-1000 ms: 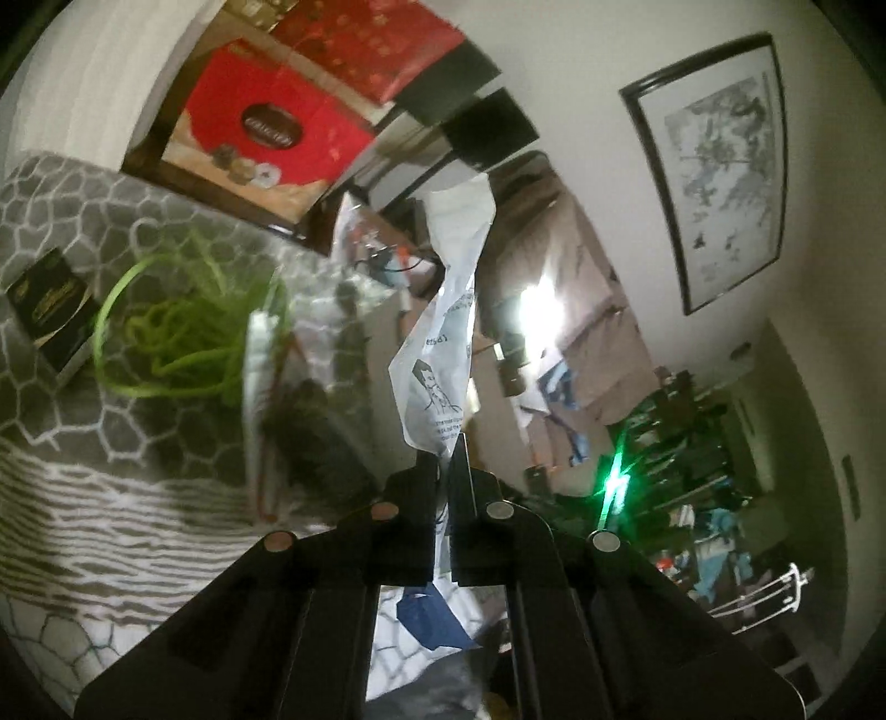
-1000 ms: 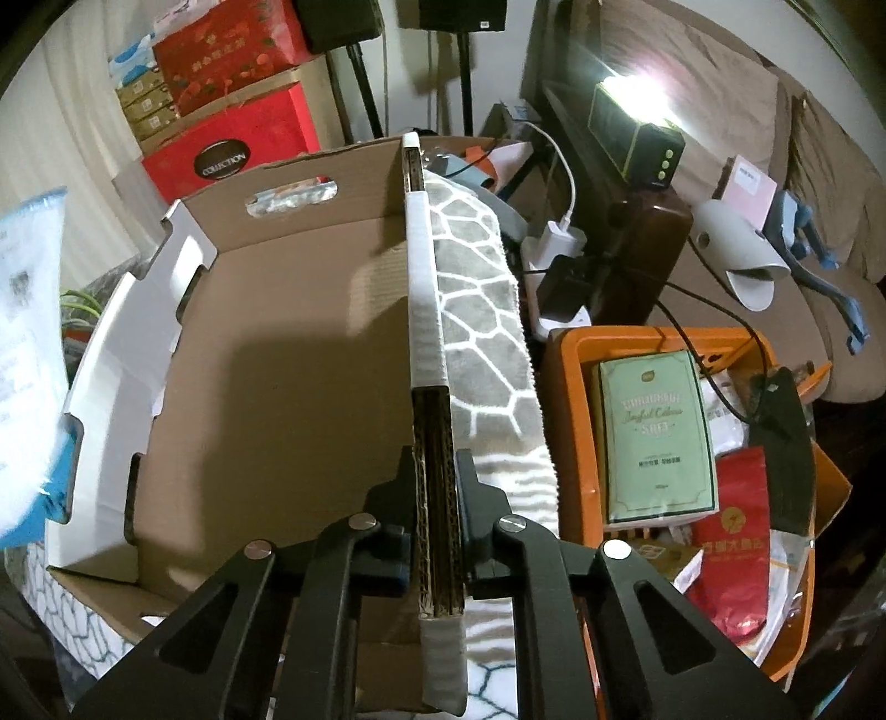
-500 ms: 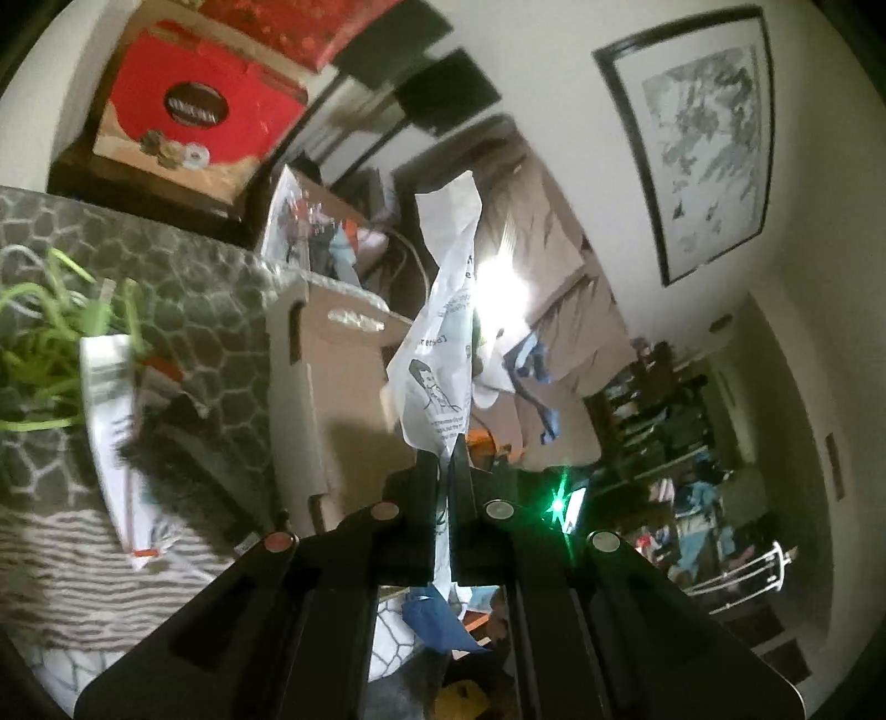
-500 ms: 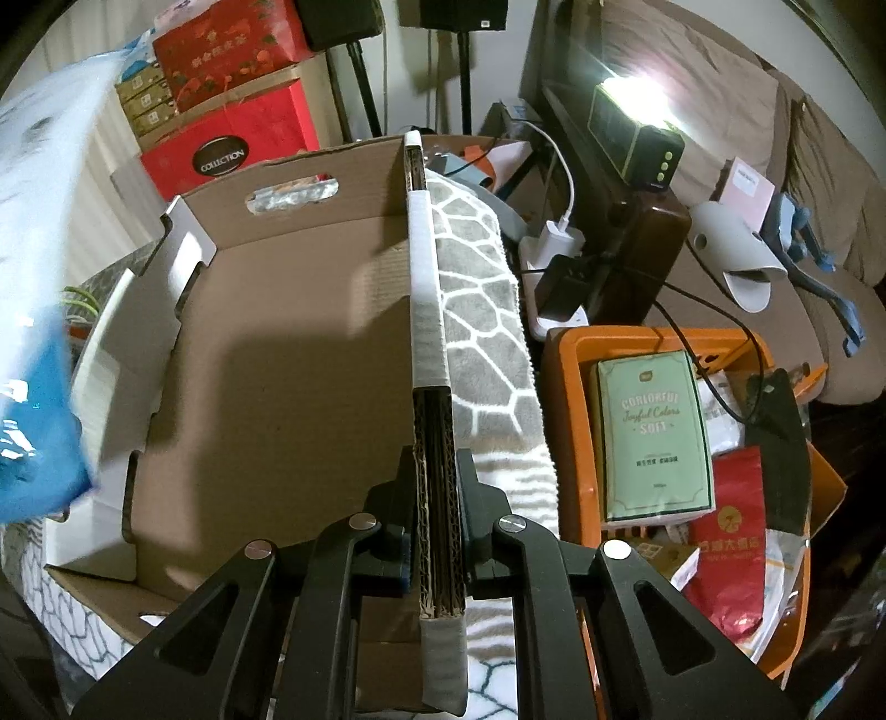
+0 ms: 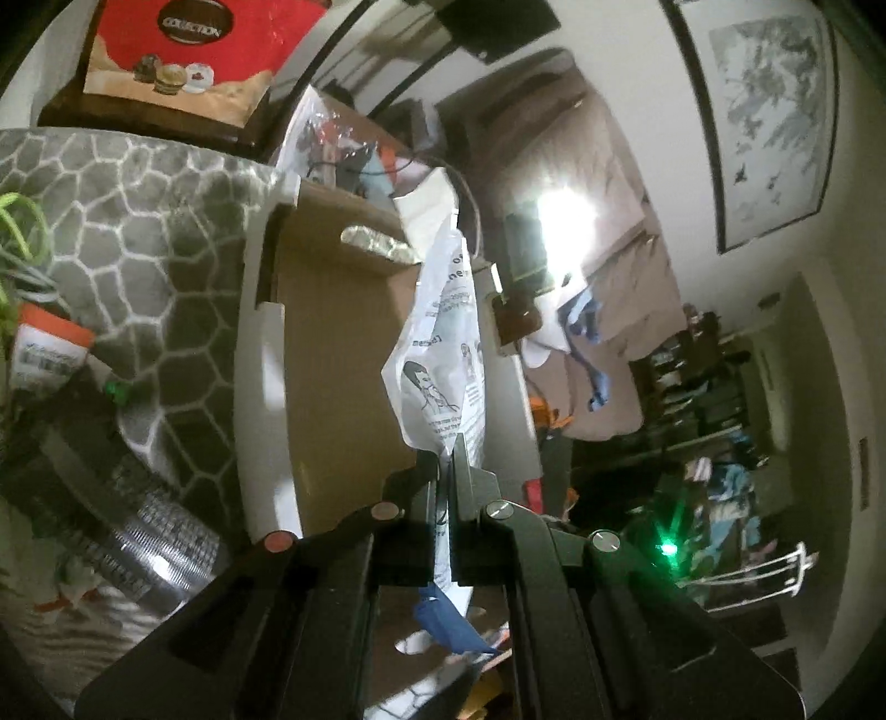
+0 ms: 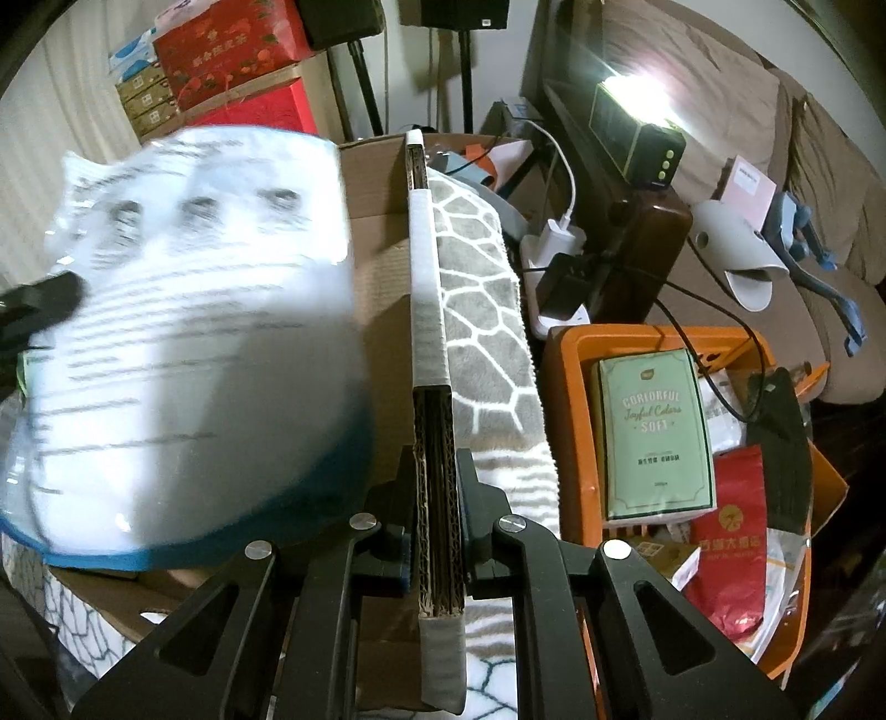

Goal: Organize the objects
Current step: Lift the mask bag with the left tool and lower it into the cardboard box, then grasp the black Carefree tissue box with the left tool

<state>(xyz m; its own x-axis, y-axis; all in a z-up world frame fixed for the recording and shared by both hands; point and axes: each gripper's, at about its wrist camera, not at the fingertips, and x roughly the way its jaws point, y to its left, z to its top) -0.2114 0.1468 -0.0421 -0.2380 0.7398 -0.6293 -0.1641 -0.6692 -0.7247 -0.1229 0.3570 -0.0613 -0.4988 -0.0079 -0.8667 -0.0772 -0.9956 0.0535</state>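
1. Left wrist view: the left gripper (image 5: 446, 476) is pinching one printed plastic pouch (image 5: 443, 354) by its lower edge, jaws closed on the thin film. The pouch is hanging over the open cardboard box (image 5: 338, 354), which is sitting on a grey hexagon-patterned blanket (image 5: 138, 221). One red "Collection" gift box (image 5: 188, 50) is standing behind, and one framed picture (image 5: 769, 111) is hanging on the wall.

2. Right wrist view: the right gripper (image 6: 437, 526) is clamping the box's corrugated side wall (image 6: 429, 332), jaws closed on either face of it, holding the box steady. The same pouch (image 6: 188, 343) is showing blurred above the box interior. Beside the box, one orange basket (image 6: 570, 421) is holding one green "Colorful Soft" packet (image 6: 653, 432) and one red packet (image 6: 731, 531). One grey slipper (image 6: 742, 260) is lying on the sofa.

3. Risks, as I judge them: the film being slippery and held only at its edge, it could be slipping free outside the box. Releasing too high could be letting it drift onto the wall's rim. Pulling on the clamped wall could be tilting the box or tearing the cardboard.
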